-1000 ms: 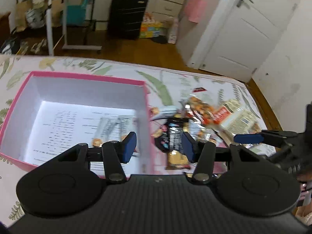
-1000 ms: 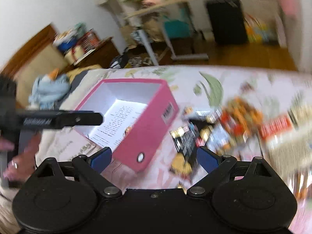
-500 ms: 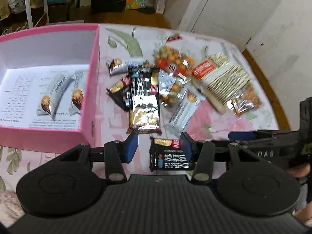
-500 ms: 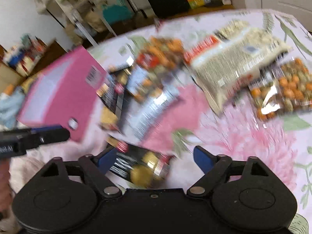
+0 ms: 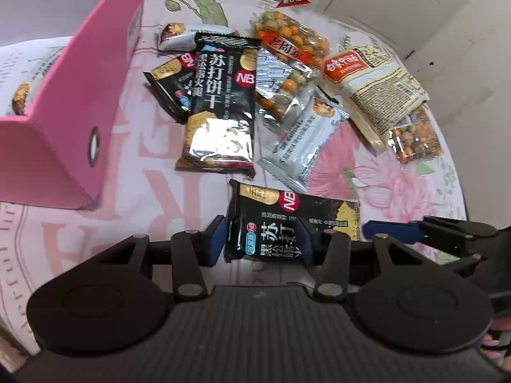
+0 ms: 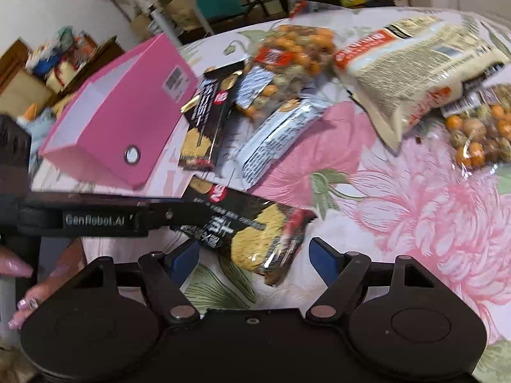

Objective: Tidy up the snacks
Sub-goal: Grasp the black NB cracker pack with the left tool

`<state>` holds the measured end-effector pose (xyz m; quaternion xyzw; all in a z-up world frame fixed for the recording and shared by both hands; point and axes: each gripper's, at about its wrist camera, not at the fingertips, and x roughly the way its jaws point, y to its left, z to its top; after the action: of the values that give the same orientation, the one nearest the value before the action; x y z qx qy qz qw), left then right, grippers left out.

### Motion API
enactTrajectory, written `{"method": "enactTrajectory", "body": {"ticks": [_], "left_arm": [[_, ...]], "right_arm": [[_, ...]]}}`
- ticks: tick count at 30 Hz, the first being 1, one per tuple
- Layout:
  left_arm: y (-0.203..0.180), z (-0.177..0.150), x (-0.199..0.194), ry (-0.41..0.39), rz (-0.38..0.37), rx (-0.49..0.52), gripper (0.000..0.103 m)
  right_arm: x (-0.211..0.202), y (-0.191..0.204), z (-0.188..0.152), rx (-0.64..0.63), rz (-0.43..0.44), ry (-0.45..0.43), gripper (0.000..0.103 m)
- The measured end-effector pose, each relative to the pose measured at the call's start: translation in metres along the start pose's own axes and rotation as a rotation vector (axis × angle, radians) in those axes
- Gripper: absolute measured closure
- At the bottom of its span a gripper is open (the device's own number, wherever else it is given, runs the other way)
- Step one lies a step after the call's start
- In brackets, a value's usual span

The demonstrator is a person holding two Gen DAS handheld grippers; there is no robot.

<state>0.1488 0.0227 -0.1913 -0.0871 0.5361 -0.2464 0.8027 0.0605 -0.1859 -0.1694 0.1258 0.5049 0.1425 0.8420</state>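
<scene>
A small black cracker packet [image 5: 303, 206] lies flat on the flowered cloth, nearest of a spread of snacks. My left gripper [image 5: 260, 239] is low over its left end. One pad stands just outside the packet's edge, the other over its middle, with no squeeze that I can see. In the right wrist view the same packet [image 6: 255, 233] has its other end between the pads of my right gripper [image 6: 254, 255], whose jaws are closing and stand clear of it. The left gripper's finger [image 6: 95, 220] crosses that packet.
A pink box [image 5: 64, 121] stands open at the left with a wrapped bar [image 5: 20, 102] inside. Beyond lie a large black packet [image 5: 220, 111], a white bar [image 5: 303, 146], a nut bag [image 5: 287, 38] and a beige bag [image 5: 373, 89]. A person's hand [image 6: 28, 290] is at the lower left.
Both grippers have sunk from over the pink box to the snack pile. The small black packet has come between both pairs of jaws. The right jaws have narrowed.
</scene>
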Motion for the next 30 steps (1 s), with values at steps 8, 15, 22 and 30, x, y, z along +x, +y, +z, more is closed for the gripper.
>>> {"method": "enactTrajectory", "body": {"ticks": [8,15,22,30], "left_arm": [[-0.003,0.0,0.007,0.011,-0.014,0.007,0.056],[-0.008,0.002,0.009,0.016,-0.032,0.03,0.053],[-0.021,-0.005,-0.009,0.056,-0.063,0.049,0.053],[-0.031,-0.005,-0.045,0.029,-0.04,0.077,0.051]], "right_arm": [[0.016,0.007,-0.001,-0.056,-0.04,0.016,0.018],[0.021,0.017,-0.003,-0.114,-0.091,0.017,0.015],[0.015,0.029,-0.001,-0.151,-0.145,0.018,0.014],[-0.011,0.052,0.003,-0.19,-0.138,-0.013,0.012]]}}
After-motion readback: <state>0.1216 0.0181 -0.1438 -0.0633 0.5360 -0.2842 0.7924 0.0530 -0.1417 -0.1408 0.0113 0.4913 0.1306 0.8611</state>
